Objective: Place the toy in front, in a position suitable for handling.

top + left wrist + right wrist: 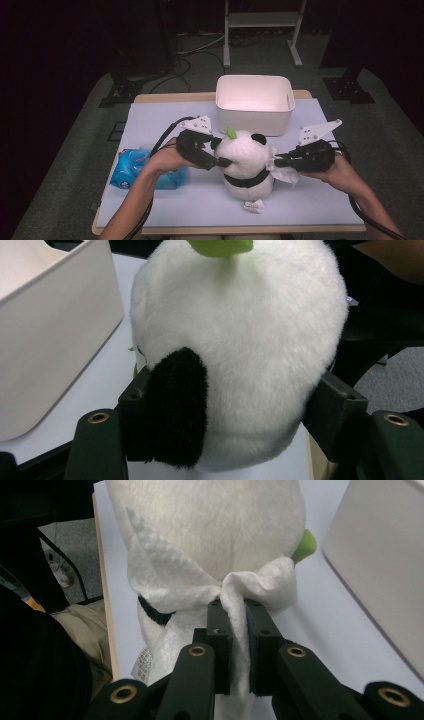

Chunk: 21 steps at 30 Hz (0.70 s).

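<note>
A white panda plush (247,160) with black ears, a black band and a green leaf on top stands upright in the middle of the table. My left gripper (220,152) clasps its head from the left; in the left gripper view its jaws press into both sides of the plush (240,330), one beside a black ear (177,405). My right gripper (277,161) is shut on a white wipe (170,580), which lies spread against the plush's right side (215,520).
A white bin (254,102) stands just behind the plush. A blue pack of wipes (132,167) lies at the left, under my left forearm. The table's pale mat (165,120) is bare at the back left and at the front.
</note>
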{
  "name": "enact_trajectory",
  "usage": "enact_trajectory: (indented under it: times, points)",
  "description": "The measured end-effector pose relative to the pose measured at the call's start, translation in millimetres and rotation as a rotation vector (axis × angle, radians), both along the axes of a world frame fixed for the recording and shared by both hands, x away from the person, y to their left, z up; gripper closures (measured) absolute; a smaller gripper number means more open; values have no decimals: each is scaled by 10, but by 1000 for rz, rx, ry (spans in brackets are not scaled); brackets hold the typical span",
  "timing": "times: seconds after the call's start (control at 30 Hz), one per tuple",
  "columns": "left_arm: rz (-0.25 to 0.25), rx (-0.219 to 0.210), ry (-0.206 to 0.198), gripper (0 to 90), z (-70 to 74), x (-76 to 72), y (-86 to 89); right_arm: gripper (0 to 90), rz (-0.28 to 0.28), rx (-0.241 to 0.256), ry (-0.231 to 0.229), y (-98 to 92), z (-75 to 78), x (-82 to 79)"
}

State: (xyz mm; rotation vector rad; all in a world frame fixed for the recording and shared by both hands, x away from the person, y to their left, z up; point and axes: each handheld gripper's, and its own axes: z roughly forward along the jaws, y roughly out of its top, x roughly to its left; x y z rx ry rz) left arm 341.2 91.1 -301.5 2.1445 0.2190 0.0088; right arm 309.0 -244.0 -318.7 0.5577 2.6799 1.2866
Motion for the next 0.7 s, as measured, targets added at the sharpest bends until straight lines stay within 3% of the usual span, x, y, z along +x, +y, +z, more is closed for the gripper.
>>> enact_trajectory:
  times: [0.2,0.4,0.7]
  points:
    - [10,15,-16,327,61,-20,50,823,7,-12,-27,50,162,2]
    - [10,29,-14,327,70,-17,83,823,16,-11,-41,88,226,13]
    - [9,70,-18,327,37,-20,38,823,24,35,-46,65,303,1]
